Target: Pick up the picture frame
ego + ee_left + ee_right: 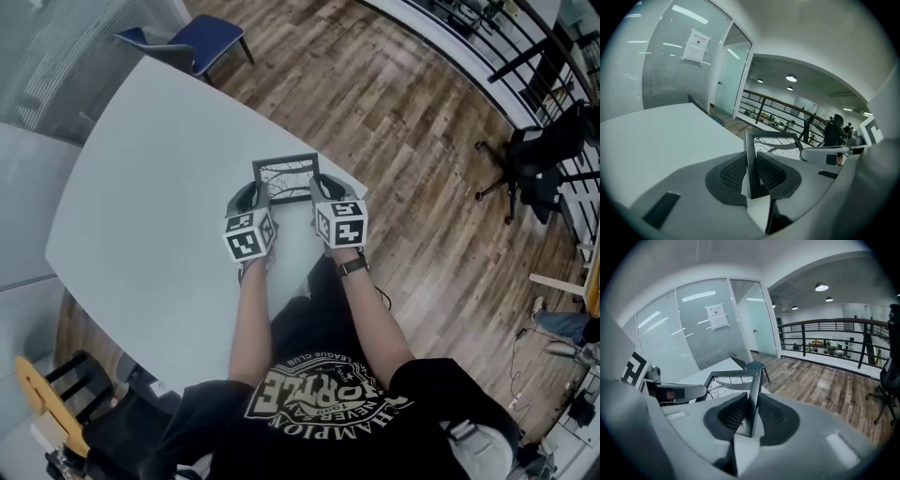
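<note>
A small black picture frame (287,174) with a black-and-white branch print is held up over the near right edge of the white table (141,187). My left gripper (259,197) is shut on the frame's left side bar (751,159). My right gripper (317,190) is shut on its right side bar (753,399). In each gripper view the dark ribbed pads press on both faces of the bar, and the print (780,146) (731,380) shows beyond. The opposite gripper appears at the side of each gripper view.
A blue chair (202,39) stands at the table's far end, next to a glass wall. Wooden floor (412,122) lies to the right, with a black office chair (534,159) and a railing beyond. A yellow chair (42,403) sits at the near left.
</note>
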Demonstrator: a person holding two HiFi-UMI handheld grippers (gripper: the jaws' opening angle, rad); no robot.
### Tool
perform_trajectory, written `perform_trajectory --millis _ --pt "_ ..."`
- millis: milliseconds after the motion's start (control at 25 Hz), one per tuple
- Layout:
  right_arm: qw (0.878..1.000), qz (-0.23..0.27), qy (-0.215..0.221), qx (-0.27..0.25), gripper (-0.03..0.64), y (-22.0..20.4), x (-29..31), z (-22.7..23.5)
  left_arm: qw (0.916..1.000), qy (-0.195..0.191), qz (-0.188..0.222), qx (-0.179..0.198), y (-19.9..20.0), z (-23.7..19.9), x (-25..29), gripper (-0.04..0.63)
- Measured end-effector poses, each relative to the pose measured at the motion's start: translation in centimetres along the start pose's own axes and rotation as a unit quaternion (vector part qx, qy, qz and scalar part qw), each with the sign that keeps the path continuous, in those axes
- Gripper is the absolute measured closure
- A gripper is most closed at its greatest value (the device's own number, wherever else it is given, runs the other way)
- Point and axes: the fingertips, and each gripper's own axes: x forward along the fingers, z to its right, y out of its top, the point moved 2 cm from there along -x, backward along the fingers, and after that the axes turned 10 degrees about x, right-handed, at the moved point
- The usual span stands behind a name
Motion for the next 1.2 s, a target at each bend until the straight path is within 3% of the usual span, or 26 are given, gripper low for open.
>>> perform_trajectory --millis 280,560,1040,1200 --pt "0.994 0.105 0.025 -0.016 0.547 8.3 -5.4 -3.6 0.9944 0.013 0.096 0.042 9.3 1.3 -5.6 0.523" --pt "0.978 0.201 0.059 -0.021 0.548 14.9 -11.8 -7.4 0.9798 0.021 0.186 0.070 16.4 2.8 -12.0 0.522" --pt "0.949 0.298 0.073 -0.067 0.551 20.4 -19.7 -10.8 0.9532 0.026 0.280 0.111 22.6 6.1 -19.9 0.522" --pt "0.944 0.314 0.071 -0.072 0.551 21.2 -21.4 -11.1 0.9489 0.033 0.292 0.114 23.6 6.9 -21.5 0.523"
